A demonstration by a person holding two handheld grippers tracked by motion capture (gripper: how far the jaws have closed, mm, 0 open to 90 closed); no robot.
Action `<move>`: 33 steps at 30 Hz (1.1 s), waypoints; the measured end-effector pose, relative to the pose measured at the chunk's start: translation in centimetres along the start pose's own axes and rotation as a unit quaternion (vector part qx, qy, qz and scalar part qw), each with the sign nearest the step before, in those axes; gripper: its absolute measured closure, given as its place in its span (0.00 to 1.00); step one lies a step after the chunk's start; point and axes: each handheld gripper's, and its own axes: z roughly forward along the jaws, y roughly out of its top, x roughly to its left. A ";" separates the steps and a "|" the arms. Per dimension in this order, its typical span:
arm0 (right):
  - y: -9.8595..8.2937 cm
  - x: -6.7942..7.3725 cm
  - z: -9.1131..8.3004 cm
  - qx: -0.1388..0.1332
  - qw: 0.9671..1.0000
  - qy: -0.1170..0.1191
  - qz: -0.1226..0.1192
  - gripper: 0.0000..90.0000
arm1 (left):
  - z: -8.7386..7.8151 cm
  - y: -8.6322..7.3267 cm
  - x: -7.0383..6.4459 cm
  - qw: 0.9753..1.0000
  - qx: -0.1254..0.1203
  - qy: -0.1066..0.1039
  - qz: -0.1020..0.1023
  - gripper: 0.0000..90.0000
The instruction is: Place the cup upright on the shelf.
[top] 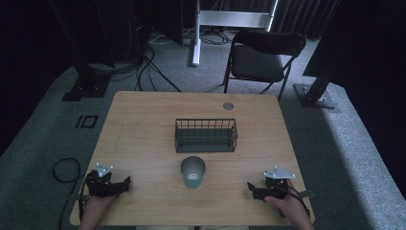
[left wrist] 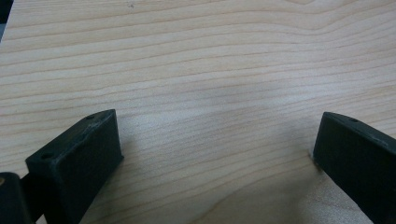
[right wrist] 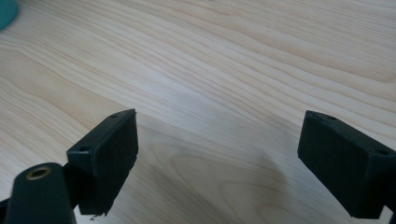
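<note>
We rest both grippers, left (top: pixel 125 182) and right (top: pixel 251 188), jaws spread empty on the light wooden worktop (top: pixel 143 124); likely next, reach the teal plastic cup (top: pixel 192 171).

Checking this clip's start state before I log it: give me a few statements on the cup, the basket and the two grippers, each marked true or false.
1. The teal cup stands upright on the table. True.
2. The cup sits inside the wire basket. False: it stands on the table, nearer the person than the basket.
3. The left gripper is open with nothing between its jaws. True.
4. The right gripper is shut on the cup. False: it is open over bare wood.
5. The basket lies tipped on its side. False: it stands upright.
</note>
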 end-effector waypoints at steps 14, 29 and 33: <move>1.7 2.5 1.3 -0.016 0.999 0.042 -0.020 0.13 | 0.0 0.0 0.0 1.000 0.000 0.000 0.000 0.02; 3.3 5.9 2.9 -0.025 0.994 0.093 -0.059 0.13 | 0.0 0.0 0.0 1.000 0.000 0.000 0.000 0.02; 3.8 7.3 3.4 -0.034 0.990 0.117 -0.072 0.13 | 0.0 0.0 0.0 1.000 0.000 0.000 0.000 0.02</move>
